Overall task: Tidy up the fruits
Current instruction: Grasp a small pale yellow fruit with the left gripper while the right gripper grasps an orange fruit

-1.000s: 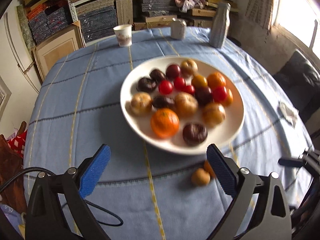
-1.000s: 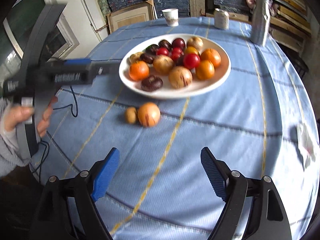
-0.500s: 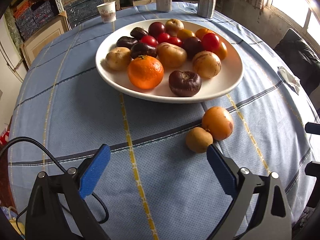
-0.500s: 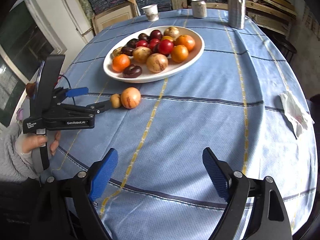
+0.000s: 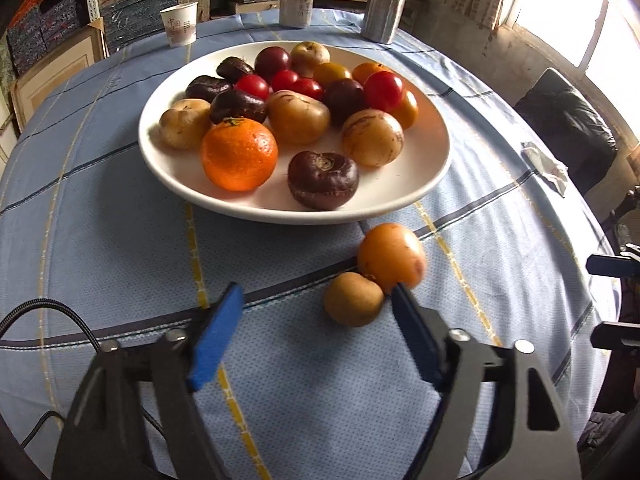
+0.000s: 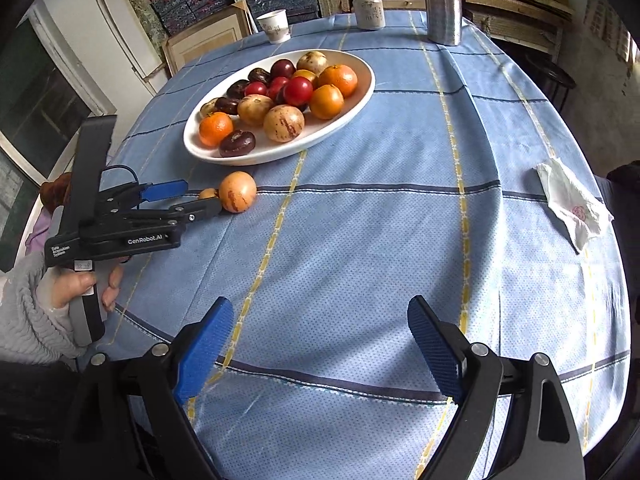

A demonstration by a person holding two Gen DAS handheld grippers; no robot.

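A white plate [image 5: 420, 184] holds several fruits: oranges, red tomatoes, dark purple and tan ones. In front of it, two loose fruits lie touching on the blue cloth: a small brown fruit [image 5: 352, 299] [image 6: 208, 193] and a larger orange-yellow fruit [image 5: 391, 258] [image 6: 237, 192]. My left gripper [image 5: 316, 292] [image 6: 202, 196] is low over the cloth, its jaws closing. The small brown fruit sits between them close to the right pad [image 5: 412, 332], with a wide gap to the left pad. My right gripper [image 6: 320, 308] stands open over bare cloth near the table's front, with nothing between its fingers.
At the table's far edge stand a paper cup [image 5: 179, 24], a can [image 5: 296, 7] and a metal bottle [image 5: 386, 0]. A crumpled tissue [image 6: 572, 204] lies at the right. A dark chair [image 5: 568, 132] stands beyond the right edge. A hand [image 6: 80, 284] in a grey sleeve holds the left gripper.
My left gripper has come down and forward to the two loose fruits, and its jaws have narrowed around the small brown one. The right gripper's view has shifted and rolled a little.
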